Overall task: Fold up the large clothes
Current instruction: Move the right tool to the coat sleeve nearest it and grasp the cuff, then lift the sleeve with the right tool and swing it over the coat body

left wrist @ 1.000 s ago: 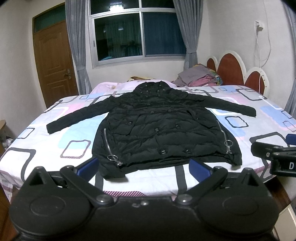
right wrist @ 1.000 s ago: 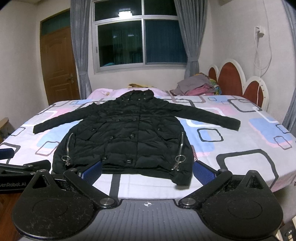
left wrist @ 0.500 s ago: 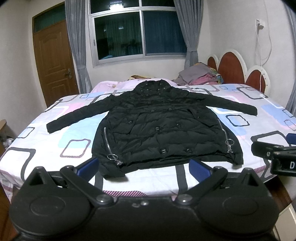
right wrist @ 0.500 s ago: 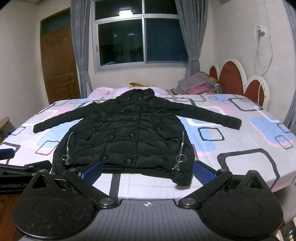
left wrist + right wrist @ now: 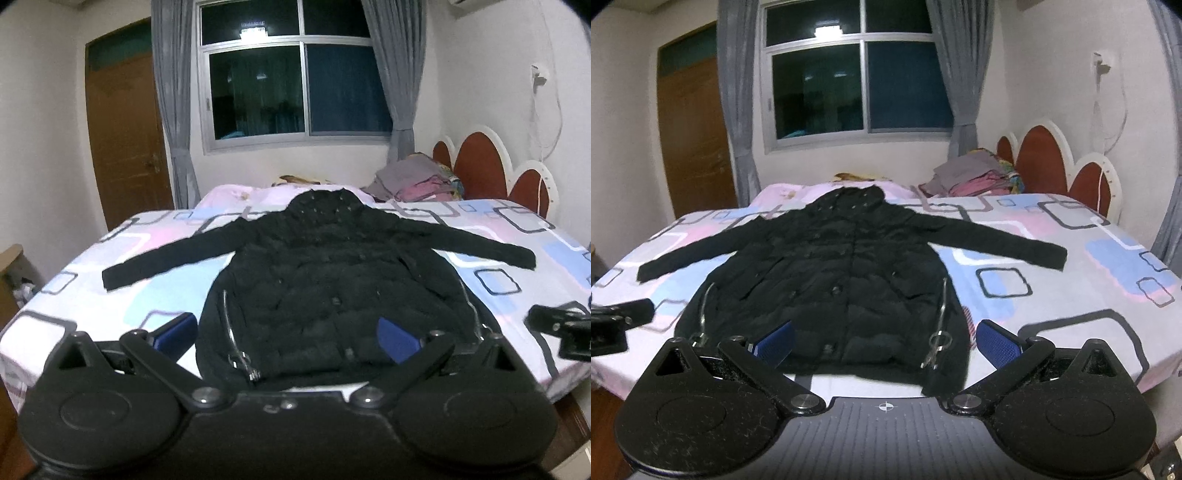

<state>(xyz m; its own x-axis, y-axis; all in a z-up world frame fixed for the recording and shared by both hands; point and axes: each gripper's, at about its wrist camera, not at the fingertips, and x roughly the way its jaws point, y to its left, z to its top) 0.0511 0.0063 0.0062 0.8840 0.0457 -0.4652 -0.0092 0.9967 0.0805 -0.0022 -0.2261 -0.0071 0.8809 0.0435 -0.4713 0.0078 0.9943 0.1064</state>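
Observation:
A black hooded puffer coat [image 5: 332, 280] [image 5: 834, 273] lies flat and face up on the bed, both sleeves spread out, hood toward the far side. My left gripper [image 5: 286, 334] is open, hovering over the coat's near left hem, its blue pads [image 5: 177, 330] wide apart with nothing between them. My right gripper [image 5: 886, 339] is also open above the near right hem, close to a zipper pull ring [image 5: 940, 341]. Each gripper shows at the edge of the other's view.
The bed [image 5: 85, 295] has a white sheet with pink and blue squares. A pile of folded clothes [image 5: 413, 181] sits at the far right by the red headboard [image 5: 476, 166]. A wooden door [image 5: 125, 140] and a curtained window stand behind.
Both grippers have moved forward and lower toward the coat's near hem, so the coat looks larger and the pads now overlap it. Their fingers stay apart.

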